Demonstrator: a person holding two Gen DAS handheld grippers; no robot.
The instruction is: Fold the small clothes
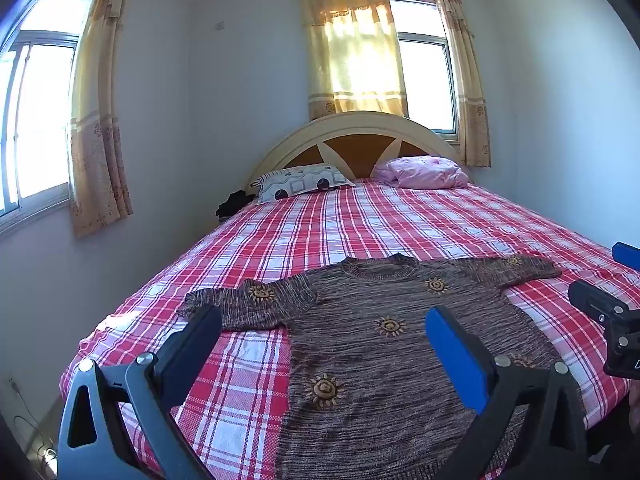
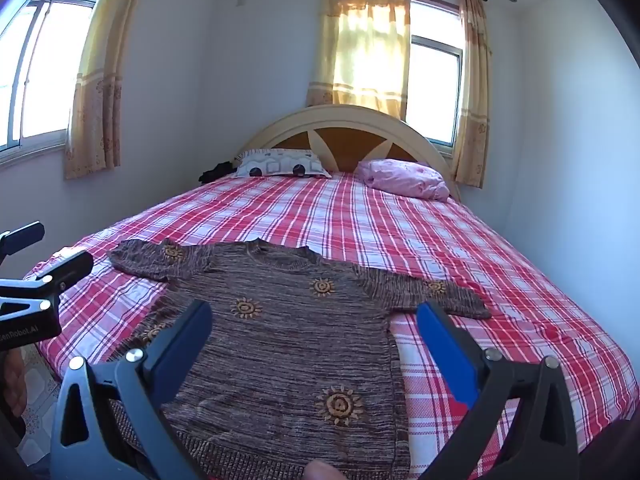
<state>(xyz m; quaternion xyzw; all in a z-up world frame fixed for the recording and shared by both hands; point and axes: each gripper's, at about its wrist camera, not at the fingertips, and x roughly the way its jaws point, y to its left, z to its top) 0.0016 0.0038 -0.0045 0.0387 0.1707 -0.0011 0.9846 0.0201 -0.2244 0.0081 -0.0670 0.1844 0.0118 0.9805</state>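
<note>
Right now a small brown knitted sweater (image 1: 372, 344) lies spread flat, front side up, near the foot end of a bed (image 1: 360, 220) covered with a red-and-white checked sheet. Its round neckline points toward the headboard (image 1: 352, 136), both short sleeves are stretched out to the sides, and orange sun-shaped motifs are scattered over the chest and sleeves. The hem reaches the near edge of the mattress.

The left gripper (image 1: 324, 340) hovers above the sweater's left half with its jaws spread as wide as they go — nothing is between them, and neither of its fingers (image 1: 456, 356) touches the fabric. In its view the left sleeve lies just beyond the dark finger, and the blue-padded finger is over the body of the sweater.

The right gripper (image 2: 314, 336) hangs over the sweater's right half in the same way, jaws fully apart and holding nothing. Its blue-padded finger sits near the right sleeve, its dark finger over the middle of the garment. The left gripper also shows at the left edge of the right wrist view, and part of the right gripper at the right edge of the left wrist view — the two are side by side, apart.

At the head of the bed a patterned pillow (image 1: 304, 182) and a pink pillow (image 1: 424, 172) lean by the headboard. Yellow curtains (image 1: 352, 48) hang at the windows behind.
</note>
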